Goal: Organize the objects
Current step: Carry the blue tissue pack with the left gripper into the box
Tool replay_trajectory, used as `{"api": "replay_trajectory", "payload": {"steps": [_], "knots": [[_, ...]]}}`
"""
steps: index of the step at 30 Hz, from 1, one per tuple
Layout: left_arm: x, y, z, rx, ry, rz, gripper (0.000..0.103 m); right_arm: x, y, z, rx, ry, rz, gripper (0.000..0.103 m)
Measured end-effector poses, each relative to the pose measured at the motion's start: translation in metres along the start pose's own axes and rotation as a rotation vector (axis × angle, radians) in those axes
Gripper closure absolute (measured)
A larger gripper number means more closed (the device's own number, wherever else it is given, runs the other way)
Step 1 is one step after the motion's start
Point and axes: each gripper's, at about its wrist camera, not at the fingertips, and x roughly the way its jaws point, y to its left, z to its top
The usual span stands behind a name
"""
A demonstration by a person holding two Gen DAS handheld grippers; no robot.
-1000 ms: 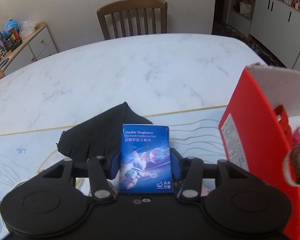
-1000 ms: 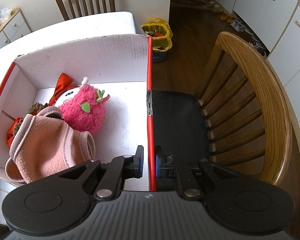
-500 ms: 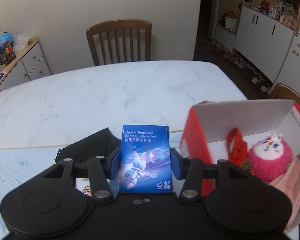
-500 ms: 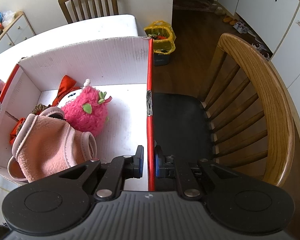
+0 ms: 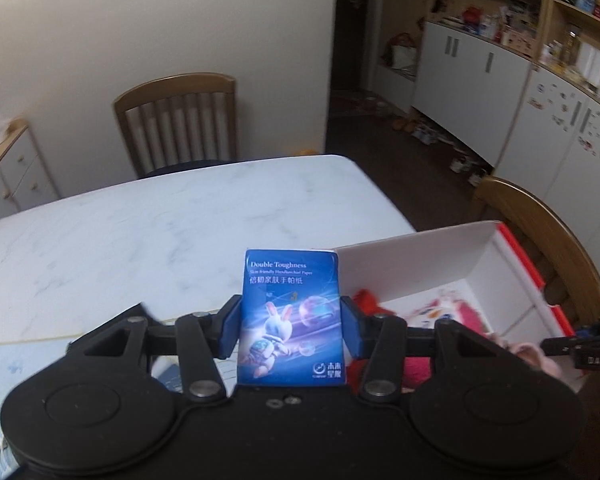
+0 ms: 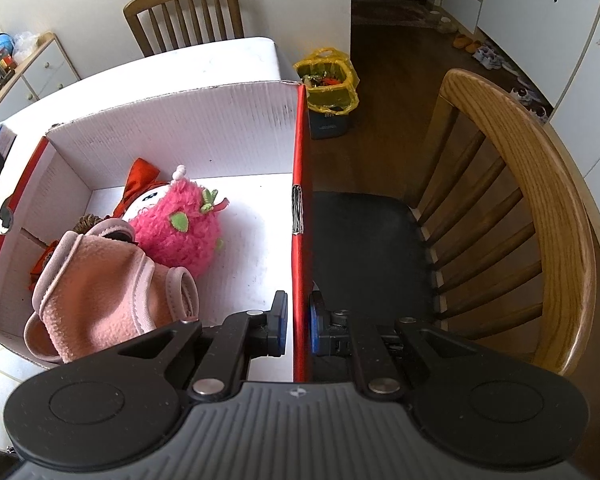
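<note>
Blue tissue pack [image 5: 292, 316] clamped between left gripper [image 5: 291, 334] pads.

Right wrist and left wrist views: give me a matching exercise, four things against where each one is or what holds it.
Things:
1. blue tissue pack
2. red wall of the box
3. pink plush toy
4. yellow bag

Places:
A. on the floor beyond the table
B. lying inside the box
C. clamped by the right gripper
D. clamped by the left gripper

Pairs: 1-D, 2-C, 3-B, 4-A
</note>
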Motion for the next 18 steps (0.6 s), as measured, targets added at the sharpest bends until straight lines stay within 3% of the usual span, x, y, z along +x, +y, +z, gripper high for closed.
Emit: {"api": "replay_trajectory", "payload": {"steps": [18], "knots": [[0.051, -0.099, 0.009, 0.152, 0.089, -0.16, 0.055, -0.001, -0.007, -0.001, 0.002, -0.008, 0.033, 0.092]]}}
